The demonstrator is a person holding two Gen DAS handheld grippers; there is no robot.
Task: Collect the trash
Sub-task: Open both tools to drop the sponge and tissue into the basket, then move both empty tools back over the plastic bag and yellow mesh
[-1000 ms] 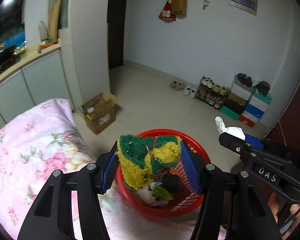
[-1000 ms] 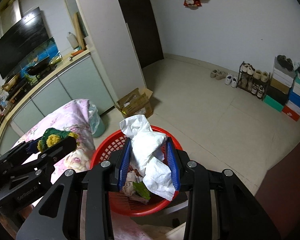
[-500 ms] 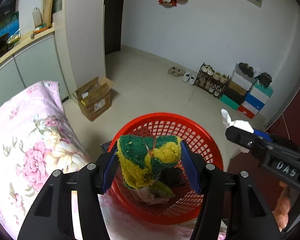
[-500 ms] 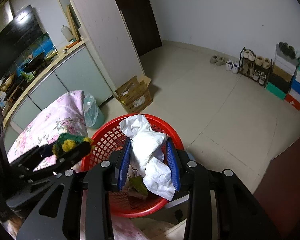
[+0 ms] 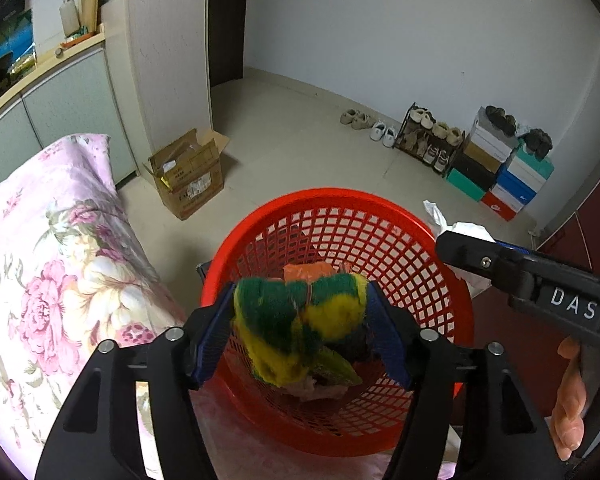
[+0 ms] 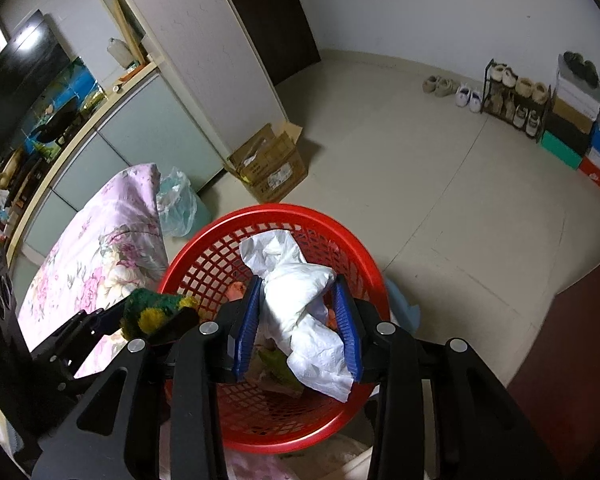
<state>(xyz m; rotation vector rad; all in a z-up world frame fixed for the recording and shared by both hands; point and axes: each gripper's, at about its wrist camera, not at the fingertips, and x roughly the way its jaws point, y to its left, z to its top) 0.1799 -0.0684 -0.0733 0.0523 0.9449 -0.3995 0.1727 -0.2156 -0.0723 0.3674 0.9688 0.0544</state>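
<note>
The red basket is holding scraps and a green leaf. Over it, the left gripper, jaws just widening, is still touching a sponge; the right gripper is pinching a tissue. Only the right view is showing a plastic bag.

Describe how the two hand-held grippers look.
Both are alike: the left hand-held gripper and right hand-held gripper have matte black frames with triangular cutouts, silver screw heads and ribbed blue pads. White letters "DAS" mark the right one's side. No sleeves or cables show.
</note>
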